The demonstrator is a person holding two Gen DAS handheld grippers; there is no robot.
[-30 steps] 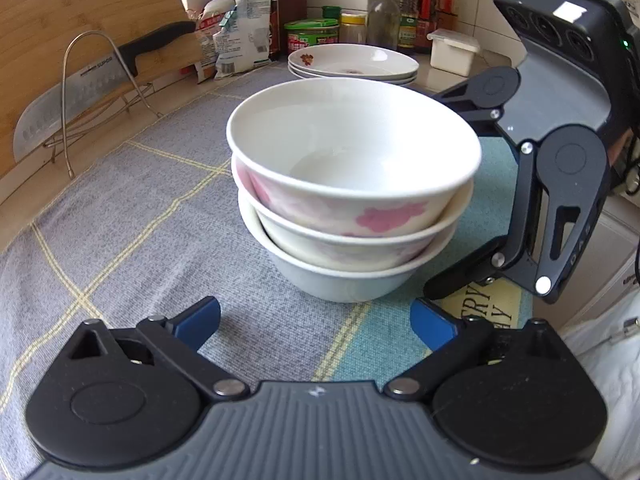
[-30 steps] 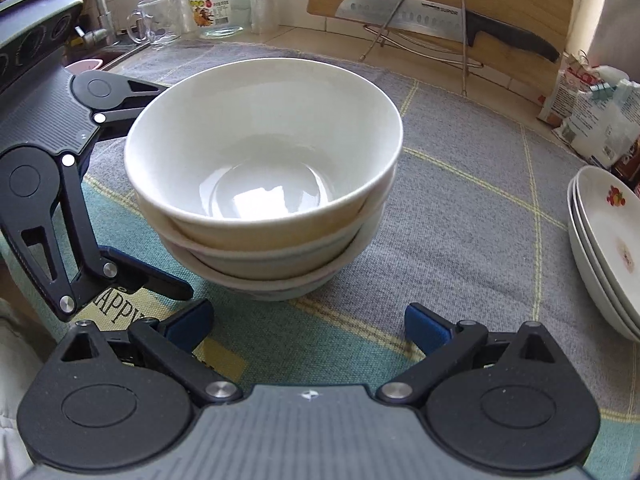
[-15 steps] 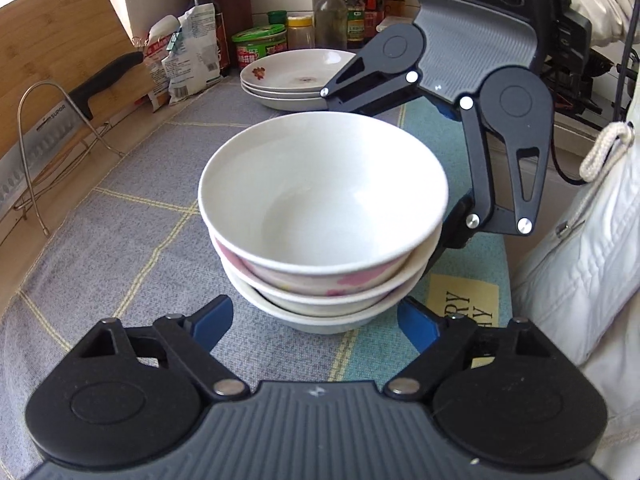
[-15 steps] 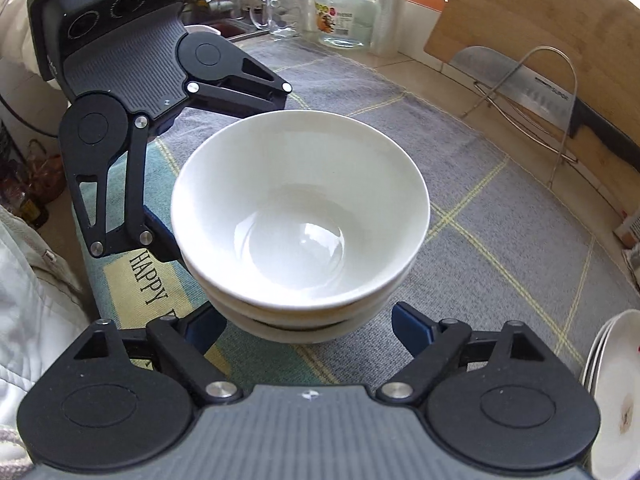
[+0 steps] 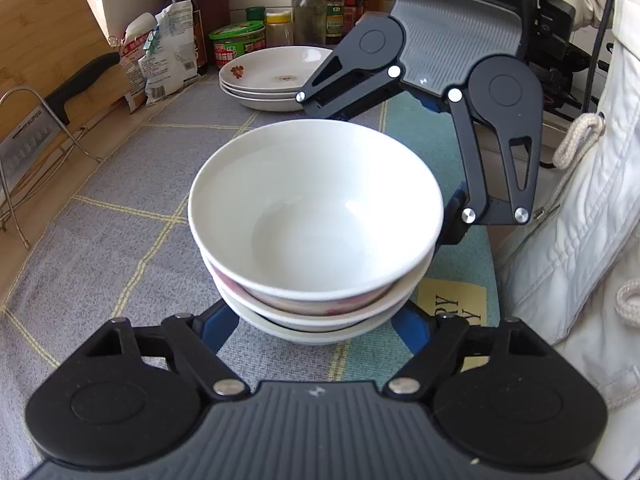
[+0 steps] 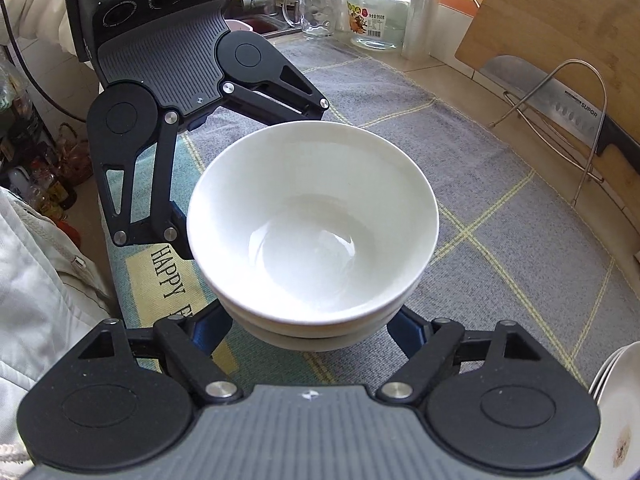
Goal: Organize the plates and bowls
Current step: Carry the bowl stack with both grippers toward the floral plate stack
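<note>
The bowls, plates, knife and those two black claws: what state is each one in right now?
Stack of bowls: three nested, upright, top one empty.
Plates: stacked on the cloth, empty.
Knife: resting in the wire rack.
Glass jar: lid on.
Left gripper: jaws closing around the lowest bowl.
Right gripper: jaws closing around the lowest bowl.

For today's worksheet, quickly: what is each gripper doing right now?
Left gripper: closing around the bowl stack; contact hidden.
Right gripper: closing around the same stack; contact hidden.
</note>
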